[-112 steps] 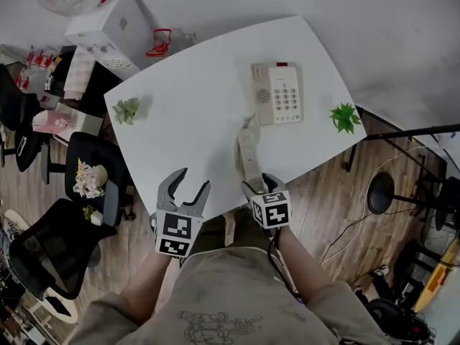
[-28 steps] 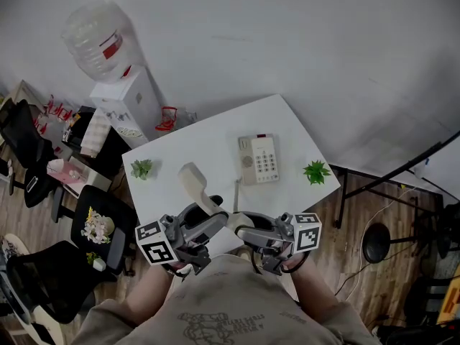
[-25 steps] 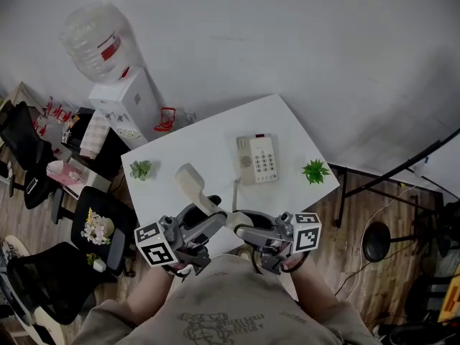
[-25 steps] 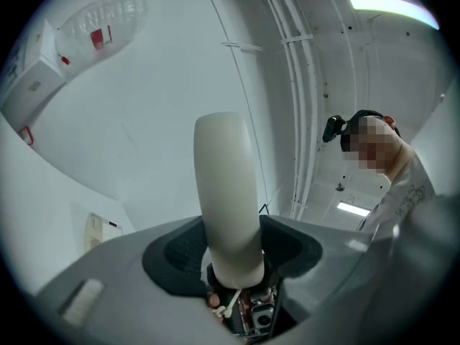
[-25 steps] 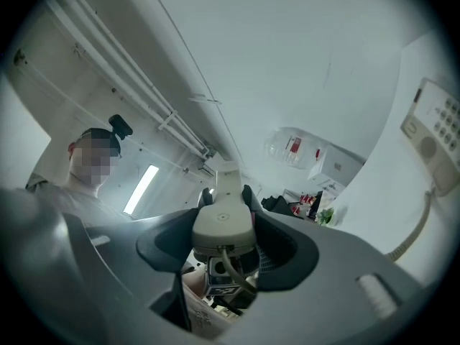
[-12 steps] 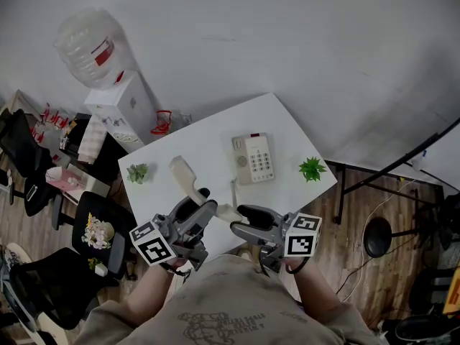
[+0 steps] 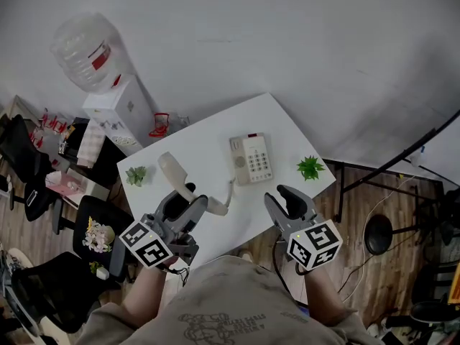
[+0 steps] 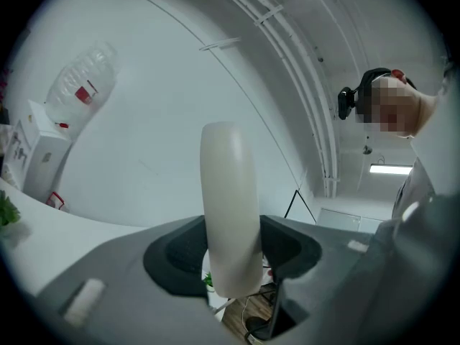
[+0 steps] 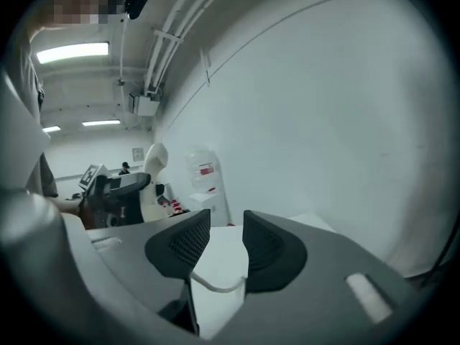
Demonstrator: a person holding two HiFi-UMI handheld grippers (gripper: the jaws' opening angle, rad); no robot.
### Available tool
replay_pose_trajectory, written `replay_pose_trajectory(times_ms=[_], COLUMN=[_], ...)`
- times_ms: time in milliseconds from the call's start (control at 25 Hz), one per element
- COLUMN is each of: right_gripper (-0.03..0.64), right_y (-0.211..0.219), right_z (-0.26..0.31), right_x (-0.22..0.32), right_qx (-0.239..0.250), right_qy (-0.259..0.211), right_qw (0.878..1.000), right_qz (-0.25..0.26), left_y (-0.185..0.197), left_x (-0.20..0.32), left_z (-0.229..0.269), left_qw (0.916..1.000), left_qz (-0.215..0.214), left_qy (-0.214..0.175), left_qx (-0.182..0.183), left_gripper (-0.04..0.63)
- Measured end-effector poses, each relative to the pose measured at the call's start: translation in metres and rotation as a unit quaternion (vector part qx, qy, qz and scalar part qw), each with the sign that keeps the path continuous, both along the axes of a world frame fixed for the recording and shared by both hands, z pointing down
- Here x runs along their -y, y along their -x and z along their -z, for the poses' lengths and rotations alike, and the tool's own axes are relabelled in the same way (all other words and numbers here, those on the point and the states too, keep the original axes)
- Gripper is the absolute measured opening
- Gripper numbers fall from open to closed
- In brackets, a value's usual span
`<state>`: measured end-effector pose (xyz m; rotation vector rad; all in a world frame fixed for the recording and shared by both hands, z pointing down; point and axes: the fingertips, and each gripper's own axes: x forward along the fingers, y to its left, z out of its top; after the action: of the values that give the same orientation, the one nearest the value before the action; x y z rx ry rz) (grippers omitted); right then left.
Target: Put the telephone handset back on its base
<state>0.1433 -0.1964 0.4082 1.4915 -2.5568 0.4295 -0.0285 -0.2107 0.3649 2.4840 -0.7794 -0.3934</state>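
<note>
My left gripper [image 7: 190, 198] is shut on the cream telephone handset [image 7: 171, 172], which stands tilted above the table's near left part. In the left gripper view the handset [image 8: 230, 214] rises upright between the pads of that gripper [image 8: 230, 254]. A curled cord [image 7: 231, 187] runs from the handset to the phone base [image 7: 251, 159], which lies with its keypad up on the white table [image 7: 208, 139]. My right gripper [image 7: 279, 195] hovers near the table's front edge, open, with nothing between its fingers [image 9: 219, 246]. It looks across at the handset [image 9: 152, 160].
Small green plants stand at the table's right corner [image 7: 310, 167] and left edge [image 7: 135, 175]. A white water dispenser [image 7: 118, 106] with a bottle [image 7: 86, 45] stands behind left. Black chairs [image 7: 108, 218] crowd the left side; a dark stand [image 7: 377, 234] stands on the right.
My right gripper has let go of the handset's lower end and drawn off to the right. The left gripper keeps the handset and has shifted it slightly left.
</note>
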Motion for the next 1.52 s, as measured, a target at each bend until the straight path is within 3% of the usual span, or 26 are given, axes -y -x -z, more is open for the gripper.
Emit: replay_pose_trajectory(times_ms=[160,280,560,720,1200,1520], right_gripper=[0.14,0.122,0.079,0.043,0.035,0.029], right_y=[-0.024,-0.03,-0.028,-0.031,-0.046,-0.066], right_z=[0.018,0.022,0.016,0.007,-0.011,-0.038], right_x=[0.002,0.002,0.0,0.0,0.009,0.022], right_qx=[-0.039,-0.059,-0.075,-0.073,-0.072,-0.075], right_qy=[-0.041,-0.057,-0.053,-0.036,-0.005,0.035], right_qw=[0.997,0.994,0.992,0.992,0.992,0.99], right_qz=[-0.054,-0.07,-0.086,-0.094,-0.106,-0.112], left_y=[0.002,0.004,0.004,-0.003,-0.04,-0.077], left_x=[0.001,0.004,0.009,0.009,0.031,0.071], left_z=[-0.001,-0.002,-0.017,-0.032,-0.07,-0.108], left_qw=[0.9996,0.9974,0.9889,0.982,0.9789,0.97], left_qz=[0.009,0.03,0.063,0.073,0.057,0.057], left_qy=[0.01,0.004,0.0,0.019,0.086,0.125], left_qx=[0.025,0.066,0.134,0.173,0.176,0.2], left_gripper=[0.226,0.226,0.226,0.226,0.226,0.226])
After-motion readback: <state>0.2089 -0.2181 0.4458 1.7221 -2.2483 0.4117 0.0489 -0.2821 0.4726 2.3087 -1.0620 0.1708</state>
